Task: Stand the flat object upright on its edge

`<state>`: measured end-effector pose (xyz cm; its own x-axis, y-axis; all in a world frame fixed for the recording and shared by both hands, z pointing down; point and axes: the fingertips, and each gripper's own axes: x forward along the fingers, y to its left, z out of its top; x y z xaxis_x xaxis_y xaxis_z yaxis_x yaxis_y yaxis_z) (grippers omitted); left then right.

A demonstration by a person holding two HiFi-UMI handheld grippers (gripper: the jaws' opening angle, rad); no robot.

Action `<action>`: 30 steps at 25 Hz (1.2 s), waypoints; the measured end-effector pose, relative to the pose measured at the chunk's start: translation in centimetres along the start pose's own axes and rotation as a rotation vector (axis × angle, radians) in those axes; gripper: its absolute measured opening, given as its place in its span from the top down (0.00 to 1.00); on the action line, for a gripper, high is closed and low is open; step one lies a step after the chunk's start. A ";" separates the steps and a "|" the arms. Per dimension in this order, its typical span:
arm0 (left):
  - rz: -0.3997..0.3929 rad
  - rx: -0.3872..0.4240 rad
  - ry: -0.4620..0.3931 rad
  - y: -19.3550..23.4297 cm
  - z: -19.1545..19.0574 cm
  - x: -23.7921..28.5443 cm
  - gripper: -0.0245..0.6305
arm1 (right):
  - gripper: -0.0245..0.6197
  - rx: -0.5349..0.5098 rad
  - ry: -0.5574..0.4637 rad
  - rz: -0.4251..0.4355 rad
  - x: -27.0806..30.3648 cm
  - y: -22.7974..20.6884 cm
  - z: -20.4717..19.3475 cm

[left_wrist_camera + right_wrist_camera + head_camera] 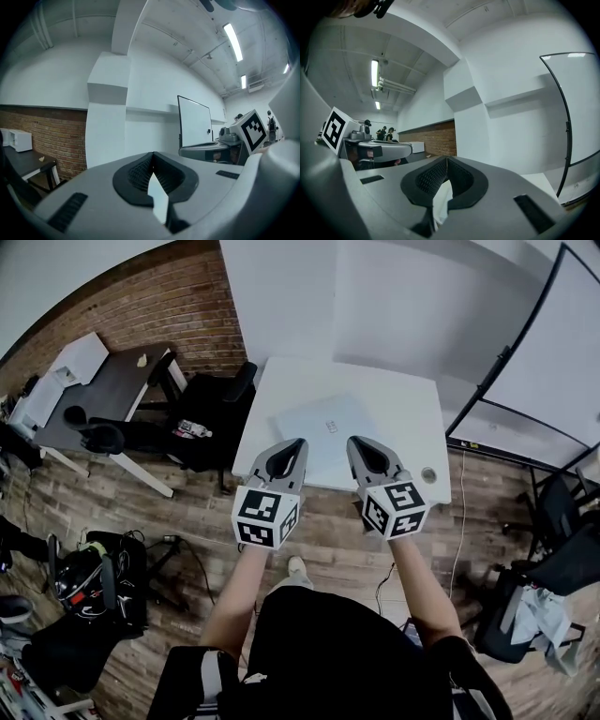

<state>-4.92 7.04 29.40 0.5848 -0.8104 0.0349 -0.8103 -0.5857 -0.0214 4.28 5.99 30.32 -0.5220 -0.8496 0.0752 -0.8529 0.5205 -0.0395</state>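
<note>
A flat, pale grey slab [323,425] with a small mark in its middle lies on the white table [412,404]. Both grippers point level at its near edge, side by side. The tip of my left gripper [299,442] is over the slab's near left part, and the tip of my right gripper [353,441] over its near right part. Whether either touches it I cannot tell. In the left gripper view the jaws [153,155] meet at the tips with nothing between them. The right gripper view shows its jaws [446,160] the same way.
A black office chair [214,418] stands left of the table, next to a dark desk [103,395]. A whiteboard on a stand [553,352] is at the right. Bags [94,582] lie on the wooden floor at the left. A chair with cloth [539,601] is at the right.
</note>
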 end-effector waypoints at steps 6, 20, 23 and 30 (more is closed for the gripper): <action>-0.018 -0.011 0.010 4.7 0.0 3.7 0.94 | 0.90 0.004 0.026 -0.014 5.7 -1.6 0.4; -0.063 -0.079 0.066 14.0 -3.4 7.9 0.94 | 0.90 0.001 0.136 -0.049 15.9 -1.7 -2.0; -0.066 -0.119 0.083 14.7 -4.6 8.4 0.94 | 0.90 0.008 0.167 -0.056 16.5 -2.2 -3.1; -0.065 -0.152 0.095 16.0 -6.1 10.3 0.94 | 0.90 -0.004 0.188 -0.058 18.1 -4.2 -3.4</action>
<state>-12.07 -10.61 35.48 0.6355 -0.7618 0.1260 -0.7718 -0.6215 0.1348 -1.60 -11.31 35.24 -0.4615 -0.8475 0.2624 -0.8813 0.4719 -0.0257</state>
